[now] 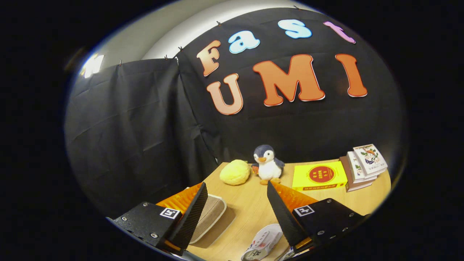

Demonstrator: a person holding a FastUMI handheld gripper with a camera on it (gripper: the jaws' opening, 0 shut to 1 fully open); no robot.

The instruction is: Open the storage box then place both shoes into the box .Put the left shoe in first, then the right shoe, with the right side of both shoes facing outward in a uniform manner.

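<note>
Wooden tabletop (250, 203) fills the lower part of your gripper view, backed by black cloth walls (137, 130). Your gripper (237, 210) hangs above the near part of the table with its two fingers spread wide apart and nothing between them but bare wood. Just beside the left finger (190, 217), partly hidden behind it, lies a beige, pale-rimmed object (214, 214) flat on the table; you cannot tell from this view whether it is the storage box, its lid or something else. Near the right finger (284, 215), at the closest edge of the table, you have a white shoe (262, 243) with dark markings, lying on the wood and cut off by the edge of view; which shoe of the pair it is cannot be told. A sliver of another pale item (288, 254) shows just right of it, under the right finger, too little to identify. Beyond the fingers, at the far side of the table against the cloth, a yellow plush lump (235, 172) sits just left of an upright penguin toy (267, 165). Right of the penguin lies a flat yellow box (319, 176), and further right a stack of books (364, 166), close beside it.
</note>
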